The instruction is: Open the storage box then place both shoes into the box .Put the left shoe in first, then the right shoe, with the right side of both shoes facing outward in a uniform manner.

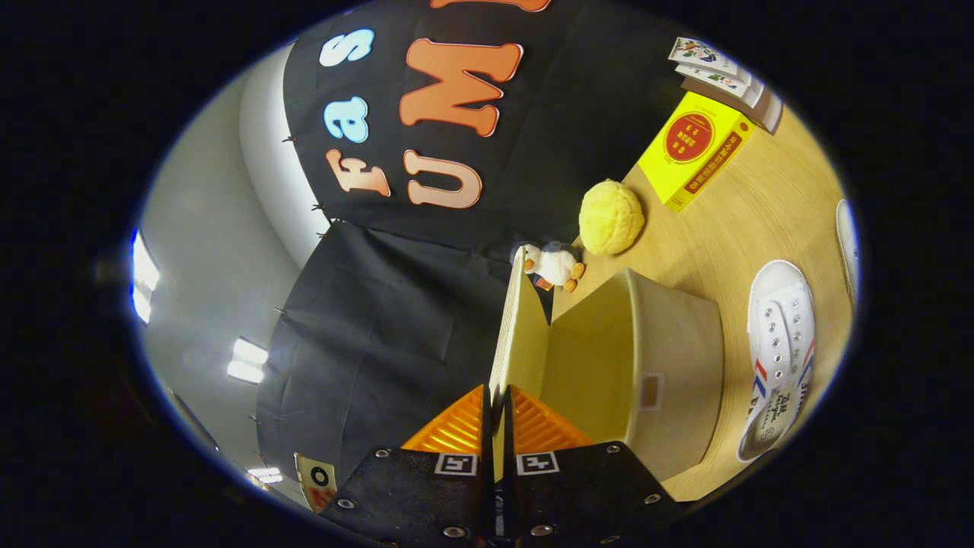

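The view is rolled sideways, so the wooden table (730, 228) stands along one side. The beige storage box (670, 365) sits just ahead of my fingers with its interior showing. Its thin lid (519, 327) is swung up, away from the box body, and runs straight out from between my fingers. My gripper (496, 415) is shut on the lid's near edge, one finger on each face. A white lace-up shoe (780, 350) with red and blue stripes lies on the table beside the box. Part of a second white shoe (848, 243) shows beyond the first.
A yellow plush ball (611, 216) and a small white plush toy (554, 265) sit on the table behind the box. Farther back lie a yellow carton (694, 148) and a stack of books (723, 72). The black cloth wall (380, 342) stands behind.
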`<action>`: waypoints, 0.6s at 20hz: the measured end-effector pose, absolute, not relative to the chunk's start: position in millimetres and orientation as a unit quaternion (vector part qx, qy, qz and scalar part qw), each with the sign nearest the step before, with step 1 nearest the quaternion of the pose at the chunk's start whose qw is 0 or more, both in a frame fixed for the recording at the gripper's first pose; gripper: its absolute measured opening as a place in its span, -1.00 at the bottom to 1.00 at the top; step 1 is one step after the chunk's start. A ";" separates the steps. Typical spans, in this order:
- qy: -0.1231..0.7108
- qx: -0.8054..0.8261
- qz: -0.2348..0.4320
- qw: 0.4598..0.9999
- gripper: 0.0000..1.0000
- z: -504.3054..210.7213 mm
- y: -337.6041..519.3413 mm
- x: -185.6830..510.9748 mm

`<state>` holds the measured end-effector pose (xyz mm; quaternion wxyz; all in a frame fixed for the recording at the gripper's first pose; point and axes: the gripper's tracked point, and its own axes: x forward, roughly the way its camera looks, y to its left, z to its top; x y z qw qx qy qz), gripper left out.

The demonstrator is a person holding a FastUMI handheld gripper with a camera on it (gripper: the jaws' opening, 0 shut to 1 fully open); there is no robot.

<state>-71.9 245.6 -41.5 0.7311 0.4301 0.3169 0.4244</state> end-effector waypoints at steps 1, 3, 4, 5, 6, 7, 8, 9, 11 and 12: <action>0.315 0.426 0.430 0.731 -0.90 -34.6 253.6 -73.0; 0.310 0.419 0.440 0.731 -0.89 -21.5 272.4 -73.9; 0.309 0.416 0.446 0.730 -0.89 -13.9 283.0 -75.5; 0.308 0.412 0.451 0.729 -0.89 -8.0 294.7 -76.3; 0.307 0.408 0.459 0.727 -0.89 -1.9 307.6 -77.4; 0.307 0.405 0.464 0.725 -0.89 3.1 320.0 -80.2; 0.309 0.404 0.470 0.722 -0.89 9.0 333.4 -81.4; 0.310 0.399 0.475 0.720 -0.89 14.1 346.2 -83.6; 0.312 0.385 0.484 0.721 -0.88 18.5 373.5 -86.4; 0.315 0.381 0.487 0.720 -0.88 19.5 386.9 -87.7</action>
